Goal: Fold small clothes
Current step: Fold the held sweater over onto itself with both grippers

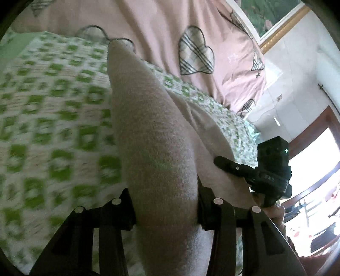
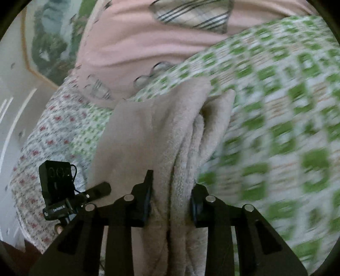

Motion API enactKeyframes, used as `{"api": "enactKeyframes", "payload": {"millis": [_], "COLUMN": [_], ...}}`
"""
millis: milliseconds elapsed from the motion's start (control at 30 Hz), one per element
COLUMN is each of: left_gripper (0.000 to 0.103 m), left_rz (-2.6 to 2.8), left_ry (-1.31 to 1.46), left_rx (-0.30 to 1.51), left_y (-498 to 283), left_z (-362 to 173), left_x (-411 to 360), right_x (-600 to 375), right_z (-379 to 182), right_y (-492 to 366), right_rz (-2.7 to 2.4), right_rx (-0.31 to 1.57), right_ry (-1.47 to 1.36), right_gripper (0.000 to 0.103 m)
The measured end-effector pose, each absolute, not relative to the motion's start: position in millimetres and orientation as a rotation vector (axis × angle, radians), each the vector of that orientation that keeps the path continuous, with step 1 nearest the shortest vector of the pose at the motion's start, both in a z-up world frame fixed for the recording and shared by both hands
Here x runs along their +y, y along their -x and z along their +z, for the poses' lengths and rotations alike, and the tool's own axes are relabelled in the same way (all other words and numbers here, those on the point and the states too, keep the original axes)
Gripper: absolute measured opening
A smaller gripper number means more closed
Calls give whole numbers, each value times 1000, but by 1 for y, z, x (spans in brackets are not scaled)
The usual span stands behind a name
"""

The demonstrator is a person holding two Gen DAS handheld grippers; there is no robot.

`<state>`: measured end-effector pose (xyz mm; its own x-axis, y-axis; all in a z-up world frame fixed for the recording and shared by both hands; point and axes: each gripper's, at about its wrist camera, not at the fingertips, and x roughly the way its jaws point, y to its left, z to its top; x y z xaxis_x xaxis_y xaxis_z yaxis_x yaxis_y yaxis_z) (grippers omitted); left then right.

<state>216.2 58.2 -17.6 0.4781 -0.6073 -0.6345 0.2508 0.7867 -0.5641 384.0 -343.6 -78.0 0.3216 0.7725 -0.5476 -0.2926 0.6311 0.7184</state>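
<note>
A small beige fleece garment [image 1: 153,135] hangs lifted above the green-and-white patterned bedspread [image 1: 48,110]. My left gripper [image 1: 165,210] is shut on one thick fold of it, which fills the middle of the left wrist view. My right gripper [image 2: 171,201] is shut on another bunched edge of the same garment [image 2: 170,131], with several layers between its jaws. The right gripper's body also shows in the left wrist view [image 1: 269,169], close beside the cloth. The left gripper's body shows in the right wrist view [image 2: 61,186].
A pink quilt with plaid hearts [image 1: 191,42] lies at the far side of the bed. A floral sheet [image 2: 38,148] covers the bed's edge. A framed picture [image 1: 272,19], white wall and a wooden door frame [image 1: 318,127] lie beyond.
</note>
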Motion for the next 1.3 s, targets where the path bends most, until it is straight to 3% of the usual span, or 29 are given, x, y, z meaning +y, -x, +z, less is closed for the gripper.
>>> {"api": "enactKeyframes", "payload": {"millis": [300, 500, 667, 733, 967, 1033, 1067, 1100, 1133, 1167, 1200, 1300], "left_gripper": [44, 53, 71, 76, 79, 79, 77, 75, 62, 46, 40, 36], "left_rz": [-457, -461, -460, -443, -348, -314, -303, -283, -267, -259, -253, -179], "left_ry": [455, 507, 549, 560, 544, 563, 565, 559, 542, 510, 489, 373], "left_rx": [970, 955, 993, 981, 937, 936, 934, 934, 933, 933, 936, 952], "left_y": [-181, -176, -178, -181, -224, -240, -245, -252, -257, -263, -267, -279], "left_z": [-59, -81, -82, -78, -59, -59, -60, -60, -60, -60, -60, -64], "left_x": [124, 132, 143, 155, 172, 175, 175, 175, 173, 169, 165, 152], "right_x": [-281, -283, -286, -291, -299, -288, -282, -276, -271, -270, -272, -276], "right_z": [-107, -125, -121, -115, -83, -84, -87, -90, -91, -85, -78, -77], "right_y": [-367, -365, -366, -365, -397, -413, -421, -427, -431, -431, -428, -425], "right_rz": [801, 758, 734, 694, 614, 607, 615, 627, 623, 616, 622, 570], "right_rx": [1097, 1121, 1148, 1145, 1053, 1046, 1054, 1070, 1074, 1044, 1007, 991], "right_ry": [-513, -509, -491, -461, -450, -445, -453, -456, -436, -412, -403, -361], "right_gripper": [30, 31, 41, 53, 53, 45, 39, 18, 9, 9, 8, 8]}}
